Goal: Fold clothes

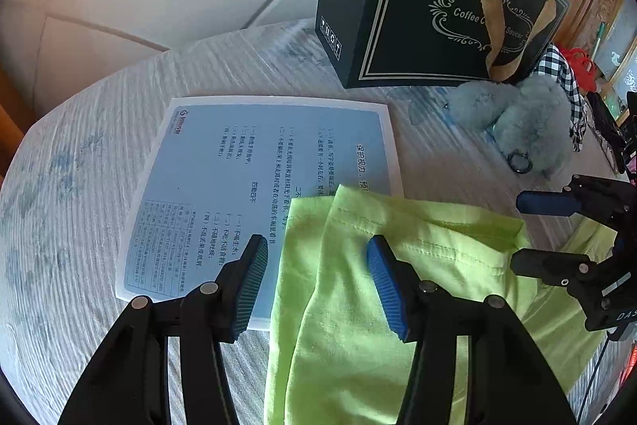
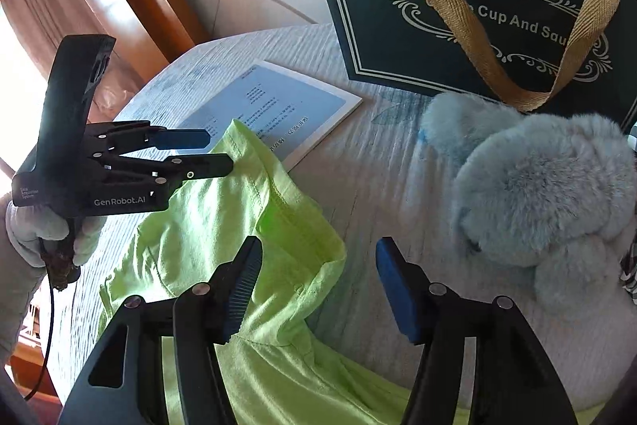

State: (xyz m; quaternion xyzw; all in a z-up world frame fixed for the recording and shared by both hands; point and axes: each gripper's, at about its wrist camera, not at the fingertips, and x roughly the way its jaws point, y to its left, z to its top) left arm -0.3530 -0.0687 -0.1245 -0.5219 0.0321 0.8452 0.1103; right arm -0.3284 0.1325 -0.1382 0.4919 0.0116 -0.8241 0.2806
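Note:
A lime-green garment (image 1: 358,289) lies crumpled on the striped grey tablecloth (image 1: 79,186), its top edge overlapping a printed sheet. My left gripper (image 1: 318,265) is open and empty, hovering over the garment's left folded edge; it also shows in the right wrist view (image 2: 217,152) above the cloth's far corner. My right gripper (image 2: 318,281) is open and empty above the garment's (image 2: 239,226) right hem. It shows in the left wrist view (image 1: 521,230) at the garment's right edge.
A blue printed sheet (image 1: 239,194) lies under the garment's top edge. A dark "Coffee Cup And Saucer" gift bag (image 1: 438,6) stands at the back. A fluffy blue plush toy (image 2: 537,194) lies at the right. Checked cloth and clutter (image 1: 573,86) sit far right.

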